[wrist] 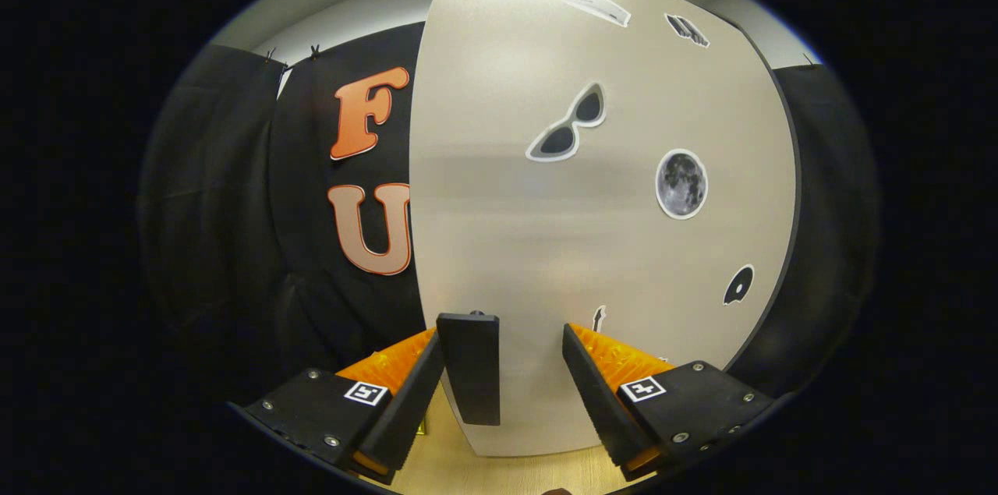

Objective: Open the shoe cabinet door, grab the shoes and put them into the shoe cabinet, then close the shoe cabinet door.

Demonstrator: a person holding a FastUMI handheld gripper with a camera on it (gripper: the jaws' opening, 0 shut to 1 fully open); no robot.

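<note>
Gripper (503,378) stands with fingers spread, straddling but not clamping the dark handle (468,367) on the pale shoe cabinet door (592,245), which appears closed; judged step: door opening, next requiring closure on the handle and a pull.

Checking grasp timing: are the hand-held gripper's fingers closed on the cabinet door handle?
No, open. The hand-held gripper straddles the handle; a gap remains to the other finger.
</note>
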